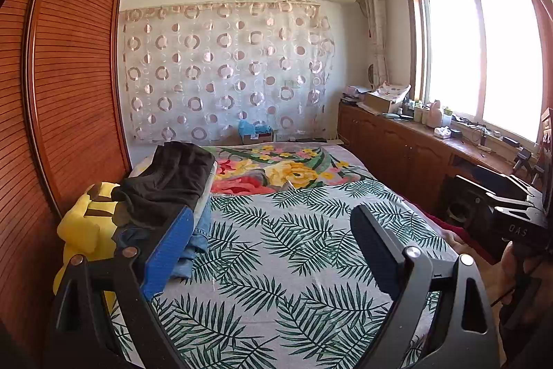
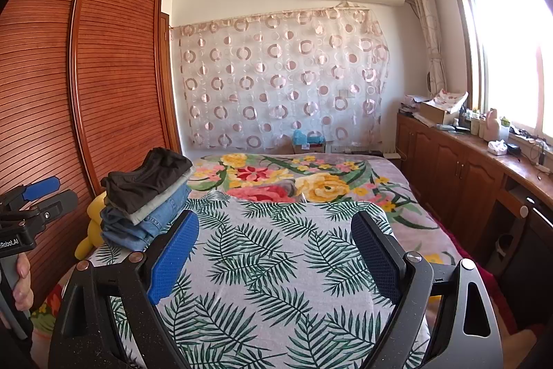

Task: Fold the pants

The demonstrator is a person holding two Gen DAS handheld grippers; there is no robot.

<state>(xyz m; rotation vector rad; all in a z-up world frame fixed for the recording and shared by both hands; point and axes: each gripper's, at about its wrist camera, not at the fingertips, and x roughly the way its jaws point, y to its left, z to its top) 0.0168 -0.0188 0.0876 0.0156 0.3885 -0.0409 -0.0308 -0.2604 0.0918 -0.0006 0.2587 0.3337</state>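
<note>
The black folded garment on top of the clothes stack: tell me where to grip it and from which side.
Probably best at the near drooping edge of the black folded garment, coming in from the leaf-print bedspread side. That edge overhangs the grey and blue denim pieces beneath, so open fingers could pinch it alone; the wardrobe side is blocked.

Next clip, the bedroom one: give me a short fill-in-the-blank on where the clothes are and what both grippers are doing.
1. The stack of folded pants sits at the ____ edge of the bed, beside the wardrobe.
2. The top garment of the stack is ____ in colour.
3. The jaws of the left gripper and the right gripper are both ____, with nothing between them.
4. The sheet under the grippers is printed with green ____.

Missing words: left; black; open; leaves
</note>
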